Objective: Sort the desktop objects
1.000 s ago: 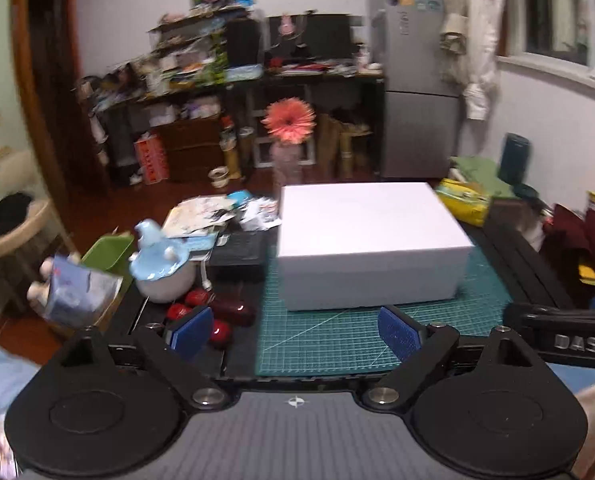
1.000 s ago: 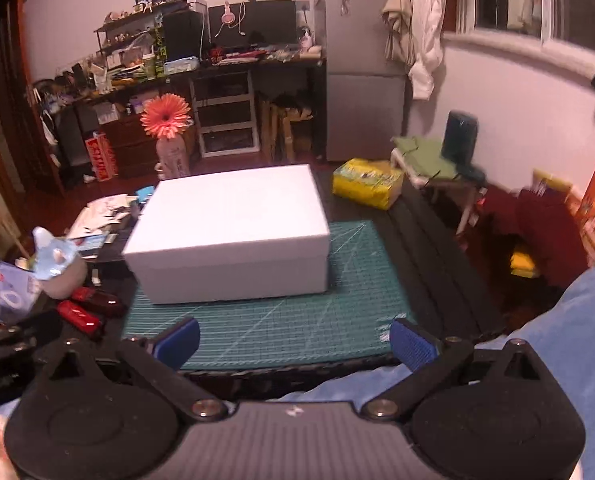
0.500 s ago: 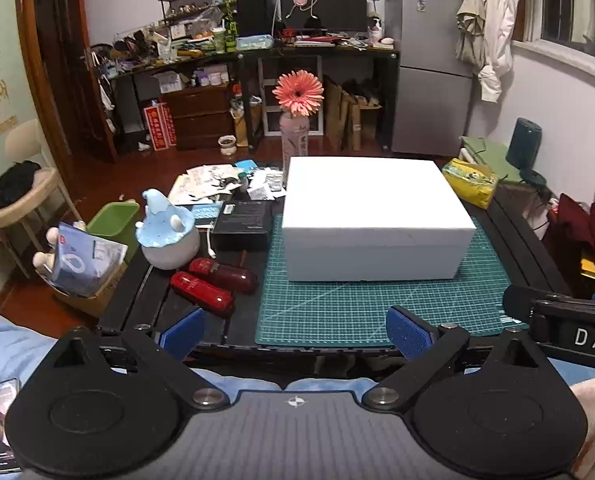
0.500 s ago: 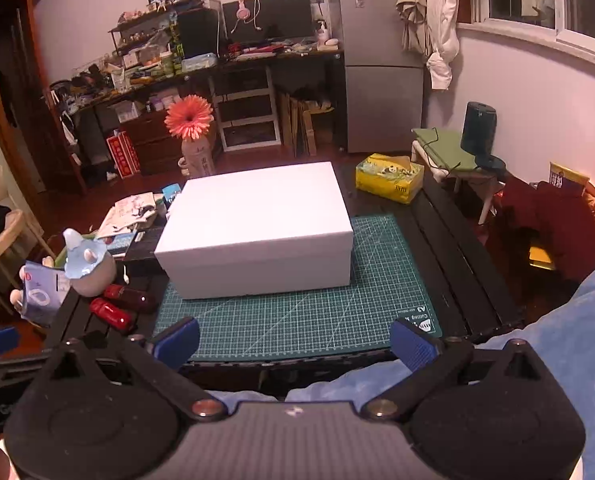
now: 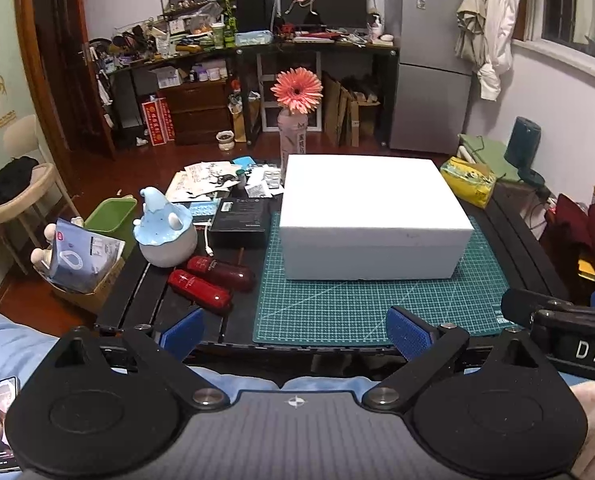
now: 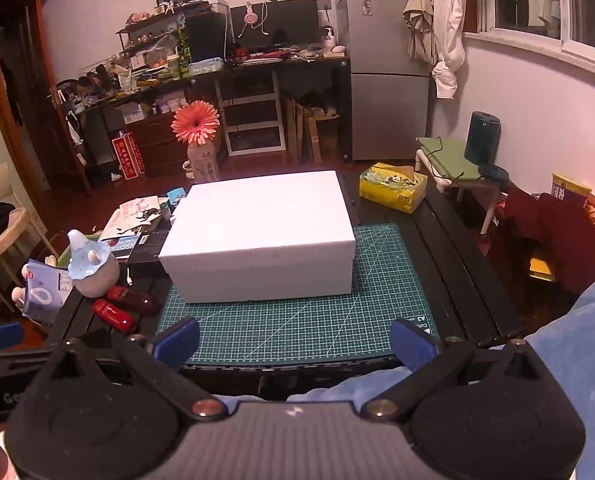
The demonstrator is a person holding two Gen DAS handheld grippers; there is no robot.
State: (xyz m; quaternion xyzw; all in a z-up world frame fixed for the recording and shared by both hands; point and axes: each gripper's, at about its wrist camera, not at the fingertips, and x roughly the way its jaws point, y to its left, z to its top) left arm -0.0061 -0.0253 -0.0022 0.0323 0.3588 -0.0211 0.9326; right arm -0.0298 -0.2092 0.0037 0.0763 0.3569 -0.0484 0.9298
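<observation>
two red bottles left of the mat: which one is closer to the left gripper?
The brighter red bottle, lying nearer the table's front edge, just beyond the left gripper. The darker red bottle lies behind it, closer to the blue-capped figurine.

The white box (image 5: pixel 371 216) hides whatever it holds and covers the lower part of the flower bottle (image 5: pixel 292 136), the phone (image 5: pixel 2 424) is cut off by the left edge, and the print on the black carton (image 5: pixel 241 220) is too small to read.
</observation>
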